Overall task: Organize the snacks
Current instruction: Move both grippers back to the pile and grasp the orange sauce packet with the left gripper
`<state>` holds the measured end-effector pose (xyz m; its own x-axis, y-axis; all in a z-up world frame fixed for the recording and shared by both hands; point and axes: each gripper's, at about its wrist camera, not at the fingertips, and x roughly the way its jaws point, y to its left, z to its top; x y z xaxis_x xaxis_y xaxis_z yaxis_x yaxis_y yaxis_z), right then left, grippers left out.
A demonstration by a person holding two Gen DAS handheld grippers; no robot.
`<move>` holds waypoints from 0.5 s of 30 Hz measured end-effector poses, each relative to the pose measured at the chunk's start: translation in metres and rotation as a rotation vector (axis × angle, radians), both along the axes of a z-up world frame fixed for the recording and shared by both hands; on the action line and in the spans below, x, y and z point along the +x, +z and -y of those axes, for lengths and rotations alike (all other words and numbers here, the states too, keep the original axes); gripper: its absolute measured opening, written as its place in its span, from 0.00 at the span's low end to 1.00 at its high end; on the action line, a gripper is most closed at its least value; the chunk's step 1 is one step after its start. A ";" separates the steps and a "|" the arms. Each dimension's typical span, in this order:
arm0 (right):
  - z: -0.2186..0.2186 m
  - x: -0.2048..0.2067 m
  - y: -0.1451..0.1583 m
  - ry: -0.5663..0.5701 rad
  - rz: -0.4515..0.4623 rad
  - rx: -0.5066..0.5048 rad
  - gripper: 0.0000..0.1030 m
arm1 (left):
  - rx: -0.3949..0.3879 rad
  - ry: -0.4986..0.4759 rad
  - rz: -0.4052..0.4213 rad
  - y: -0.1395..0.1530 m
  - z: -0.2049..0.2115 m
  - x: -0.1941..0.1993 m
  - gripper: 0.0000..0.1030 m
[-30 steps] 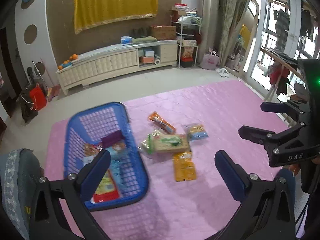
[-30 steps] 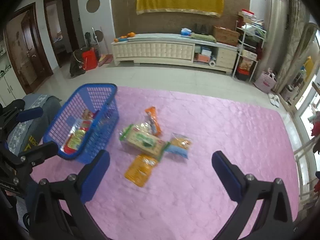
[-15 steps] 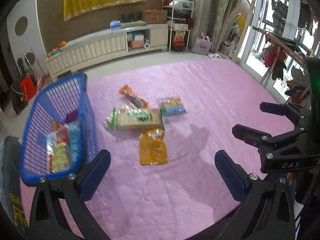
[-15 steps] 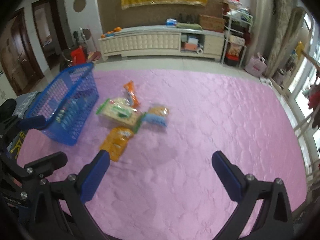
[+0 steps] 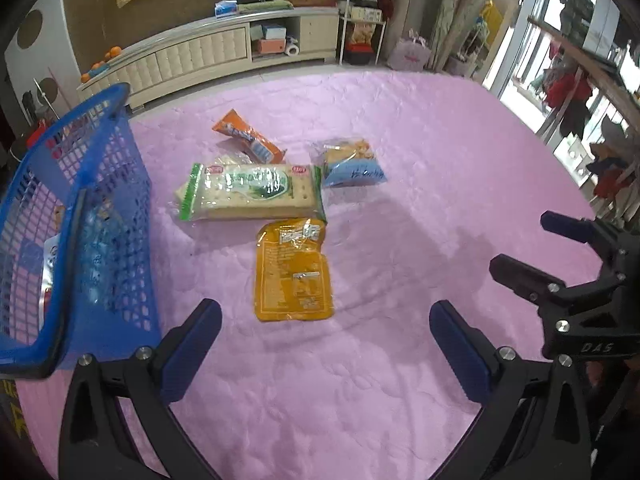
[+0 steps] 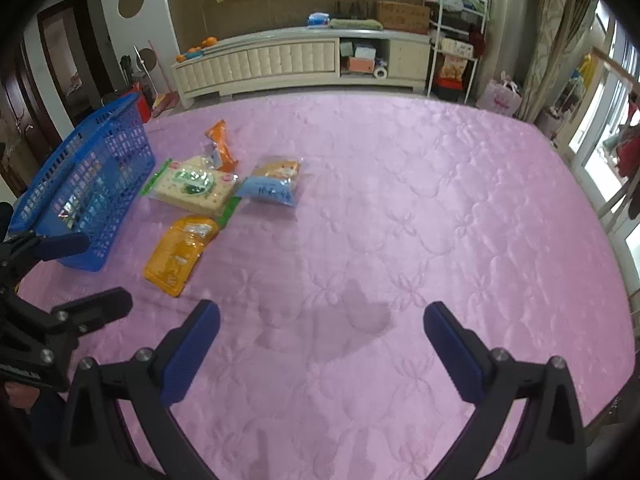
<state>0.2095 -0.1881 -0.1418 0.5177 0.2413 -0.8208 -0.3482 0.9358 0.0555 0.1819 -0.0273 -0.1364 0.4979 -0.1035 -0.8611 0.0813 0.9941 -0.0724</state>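
A blue mesh basket (image 5: pixel 100 184) with several snack packs inside stands at the left of the pink quilt; it also shows in the right wrist view (image 6: pixel 92 184). On the quilt lie a yellow pouch (image 5: pixel 294 276) (image 6: pixel 180 254), a green-edged cracker pack (image 5: pixel 248 192) (image 6: pixel 192 186), an orange pack (image 5: pixel 248 138) (image 6: pixel 220 146) and a blue-and-clear bag (image 5: pixel 352 162) (image 6: pixel 274 184). My left gripper (image 5: pixel 326 332) is open and empty, just short of the yellow pouch. My right gripper (image 6: pixel 322 336) is open and empty over bare quilt, right of the snacks.
The pink quilt (image 6: pixel 440 208) covers the floor. A cream low cabinet (image 6: pixel 280 60) runs along the far wall, with a white shelf rack (image 6: pixel 456 36) to its right. Glass doors and hanging clothes (image 5: pixel 580 80) are at the right.
Both grippers have come down and forward toward the quilt; the snacks look larger. My left gripper has swung right, away from the basket, and now faces the yellow pouch. Both stay open.
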 end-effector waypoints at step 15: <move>-0.018 0.038 -0.034 0.018 -0.077 -0.015 1.00 | 0.032 0.023 -0.100 -0.047 -0.015 0.056 0.96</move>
